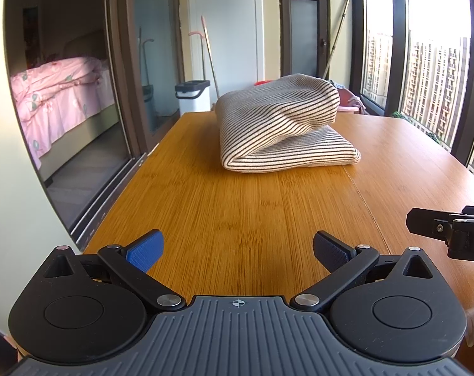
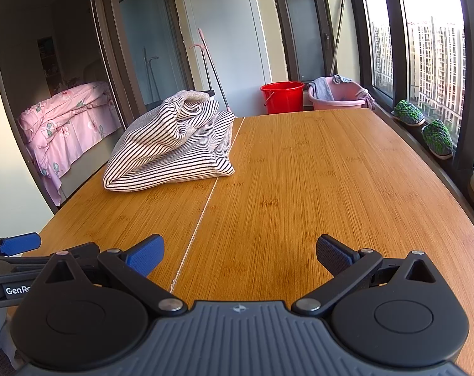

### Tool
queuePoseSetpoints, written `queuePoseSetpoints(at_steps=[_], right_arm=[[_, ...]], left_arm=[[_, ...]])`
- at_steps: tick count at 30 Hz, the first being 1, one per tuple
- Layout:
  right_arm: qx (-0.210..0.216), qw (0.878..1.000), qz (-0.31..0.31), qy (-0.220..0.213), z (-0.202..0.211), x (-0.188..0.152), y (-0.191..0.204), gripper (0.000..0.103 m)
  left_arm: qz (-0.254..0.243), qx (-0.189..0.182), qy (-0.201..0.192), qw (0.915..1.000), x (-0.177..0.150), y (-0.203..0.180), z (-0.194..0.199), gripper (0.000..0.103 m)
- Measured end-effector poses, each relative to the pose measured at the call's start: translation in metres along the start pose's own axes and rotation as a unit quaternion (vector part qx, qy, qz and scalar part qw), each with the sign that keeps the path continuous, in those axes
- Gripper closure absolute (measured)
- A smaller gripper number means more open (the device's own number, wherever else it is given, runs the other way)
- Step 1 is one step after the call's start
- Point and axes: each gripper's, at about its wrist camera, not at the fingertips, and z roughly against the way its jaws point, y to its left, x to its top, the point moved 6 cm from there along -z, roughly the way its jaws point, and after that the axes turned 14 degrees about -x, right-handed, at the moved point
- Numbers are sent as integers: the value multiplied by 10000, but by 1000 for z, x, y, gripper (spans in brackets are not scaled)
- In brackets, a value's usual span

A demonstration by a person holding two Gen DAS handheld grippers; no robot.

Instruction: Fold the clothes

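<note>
A striped beige-and-dark garment (image 1: 282, 127) lies folded in a thick bundle on the wooden table (image 1: 243, 219), its top layer puffed up. It also shows in the right wrist view (image 2: 171, 147), on the table's left half. My left gripper (image 1: 238, 250) is open and empty, low over the near table, well short of the garment. My right gripper (image 2: 240, 253) is open and empty, also near the front edge. The right gripper's body (image 1: 450, 232) shows at the right edge of the left wrist view; the left gripper (image 2: 17, 244) shows at the left of the right wrist view.
A seam (image 2: 211, 188) runs down the table. Beyond the far edge stand a red bucket (image 2: 282, 97), a pink basin (image 2: 338, 97) with clothes and a white bin (image 1: 193, 98). Windows and a sill with green slippers (image 2: 437, 138) line the right; a glass door is left.
</note>
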Motion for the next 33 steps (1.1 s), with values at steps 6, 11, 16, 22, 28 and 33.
queuePoseSetpoints(at_steps=[6, 11, 16, 22, 28, 33], right_arm=[[-17, 10000, 3, 3, 0, 0, 0, 0], [-13, 10000, -11, -5, 0, 0, 1, 0], [-10, 10000, -13, -6, 1, 0, 1, 0], [-13, 10000, -16, 2, 0, 0, 1, 0], [-14, 10000, -19, 6, 0, 0, 0, 0], [-13, 10000, -19, 4, 0, 0, 0, 0]], left_arm=[[18, 6, -16, 10000, 0, 1, 0, 0], [-19, 9, -13, 10000, 0, -1, 0, 0], [-46, -4, -5, 10000, 0, -1, 0, 0], [-73, -8, -30, 10000, 0, -2, 0, 0], [-73, -8, -30, 10000, 0, -2, 0, 0], [-57, -3, -20, 10000, 0, -1, -1, 0]])
